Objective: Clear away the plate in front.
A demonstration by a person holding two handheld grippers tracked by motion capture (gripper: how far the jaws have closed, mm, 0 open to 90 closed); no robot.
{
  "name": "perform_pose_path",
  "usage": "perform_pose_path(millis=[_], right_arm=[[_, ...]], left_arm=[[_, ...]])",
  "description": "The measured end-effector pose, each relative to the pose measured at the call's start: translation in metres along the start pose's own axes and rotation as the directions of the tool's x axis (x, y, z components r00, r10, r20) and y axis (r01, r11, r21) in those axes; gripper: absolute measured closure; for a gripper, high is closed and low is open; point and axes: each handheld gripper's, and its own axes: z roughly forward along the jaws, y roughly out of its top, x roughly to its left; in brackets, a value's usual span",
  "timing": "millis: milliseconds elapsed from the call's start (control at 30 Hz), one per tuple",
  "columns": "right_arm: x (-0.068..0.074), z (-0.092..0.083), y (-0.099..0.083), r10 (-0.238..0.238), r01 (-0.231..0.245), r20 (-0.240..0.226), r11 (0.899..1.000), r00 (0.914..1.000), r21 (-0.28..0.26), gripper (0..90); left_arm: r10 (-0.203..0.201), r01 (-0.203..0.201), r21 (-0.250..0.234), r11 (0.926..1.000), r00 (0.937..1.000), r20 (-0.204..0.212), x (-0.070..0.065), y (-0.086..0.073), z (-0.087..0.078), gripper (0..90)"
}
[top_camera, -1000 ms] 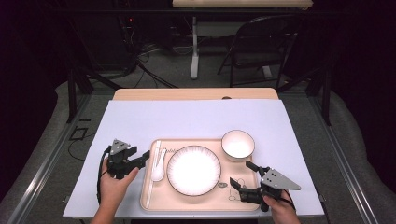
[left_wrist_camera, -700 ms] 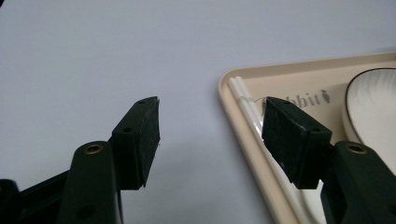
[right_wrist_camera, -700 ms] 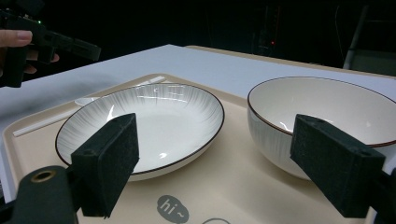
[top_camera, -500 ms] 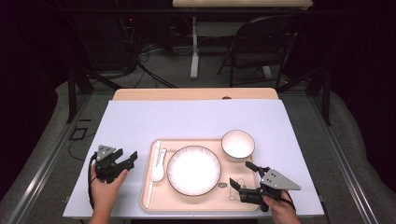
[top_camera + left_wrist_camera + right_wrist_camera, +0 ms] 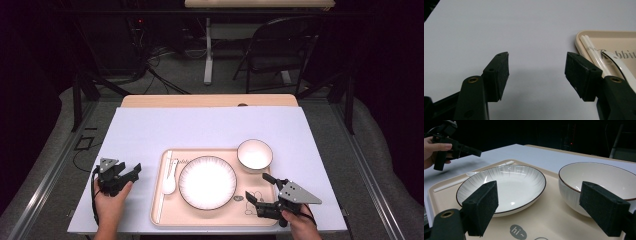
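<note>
While the left gripper (image 5: pixel 134 172) hung empty with jaws spread, just opened wider, left of the tray (image 5: pixel 161 220) over bare tabletop (image 5: pixel 210 125), the right gripper (image 5: pixel 259 192) gaped empty over the tray's near right corner. Placing seemed finished; next, probably, a withdrawal clear of the spoon (image 5: pixel 170 184), chopsticks (image 5: pixel 163 185), plate (image 5: pixel 207 182) and bowl (image 5: pixel 254 155).

The room lay dark beyond the table (image 5: pixel 210 125), whose top was pale lavender-white with a strip of light wood along its far edge; the floor (image 5: pixel 175 75) was grey carpet, with black cables (image 5: pixel 155 75) trailing across it; a dark folding chair (image 5: pixel 272 55) stood behind, beside a white table leg (image 5: pixel 207 55); a small red light (image 5: pixel 140 21) glowed far back.
</note>
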Motion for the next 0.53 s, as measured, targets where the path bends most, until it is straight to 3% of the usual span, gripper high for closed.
perform_pose_path(millis=[367, 467, 500, 533], right_arm=[[-0.0005, 0.0001, -0.0001, -0.008, 0.008, 0.001, 1.0, 1.0, 0.001, 14.7], [-0.0003, -0.0003, -0.0001, -0.007, 0.007, 0.001, 1.0, 1.0, 0.0, 14.7], [-0.0006, -0.0003, -0.0002, -0.01, 0.01, 0.001, 1.0, 1.0, -0.001, 14.7], [-0.0007, -0.0004, -0.0002, -0.012, 0.012, 0.002, 1.0, 0.9999, -0.001, 14.7]], left_arm=[[0.018, -0.018, -0.005, 0.9998, 0.9996, -0.021, 0.0003, -0.0008, 0.0022, 33.7], [0.037, -0.037, -0.001, 0.9993, 0.9984, -0.044, 0.0014, -0.0008, 0.0026, 30.9], [0.041, -0.04, 0.015, 0.9991, 0.9957, -0.083, 0.0026, -0.0007, 0.0031, 30.6], [0.041, -0.04, 0.015, 0.9991, 0.9957, -0.083, 0.0026, -0.0007, 0.0031, 30.2]])
